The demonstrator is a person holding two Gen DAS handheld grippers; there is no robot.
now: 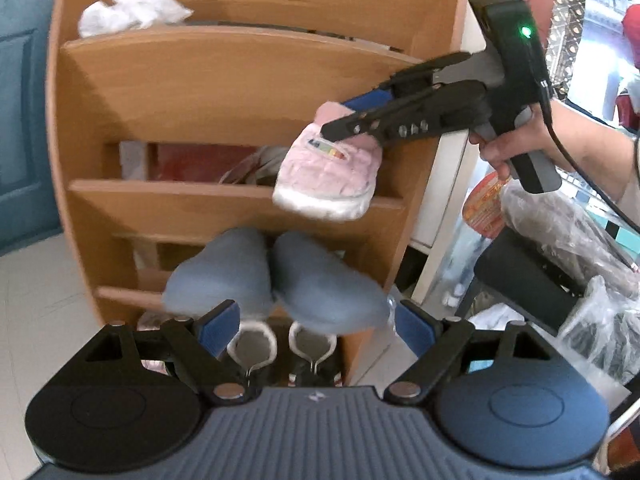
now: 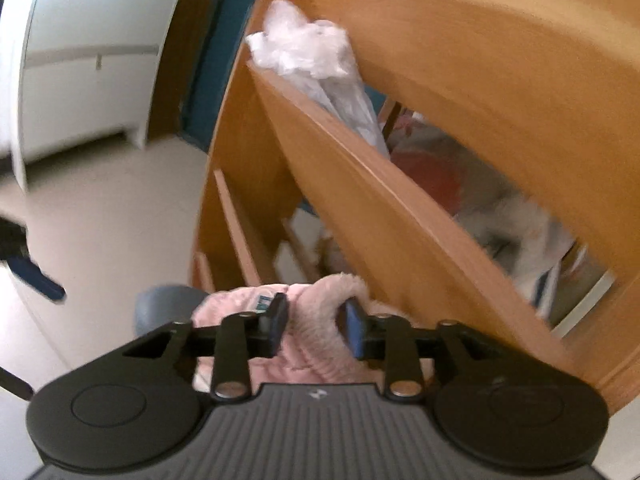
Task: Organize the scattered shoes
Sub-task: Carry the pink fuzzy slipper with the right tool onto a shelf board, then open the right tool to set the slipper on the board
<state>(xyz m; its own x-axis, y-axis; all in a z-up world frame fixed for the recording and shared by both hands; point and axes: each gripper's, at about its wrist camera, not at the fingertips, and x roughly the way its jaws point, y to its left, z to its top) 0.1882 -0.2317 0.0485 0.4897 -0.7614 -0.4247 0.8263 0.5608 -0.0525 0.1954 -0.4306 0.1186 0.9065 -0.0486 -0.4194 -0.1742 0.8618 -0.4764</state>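
Observation:
My left gripper (image 1: 316,322) is shut on a pair of blue-grey slippers (image 1: 276,280), squeezed side by side with toes pointing at the wooden shoe rack (image 1: 224,80). My right gripper (image 1: 344,118) is shut on a pink quilted slipper (image 1: 328,172) by its fuzzy collar and holds it in the air in front of the rack's middle shelf. In the right wrist view the right gripper (image 2: 314,326) pinches the pink slipper's collar (image 2: 316,320), with a blue-grey slipper (image 2: 168,308) below left.
A crumpled white plastic bag (image 1: 132,0) sits on an upper shelf, and also shows in the right wrist view (image 2: 308,52). Shoes lie inside the rack (image 1: 248,170). Plastic-wrapped items (image 1: 568,240) crowd the right. A blue door (image 1: 20,120) is at the left.

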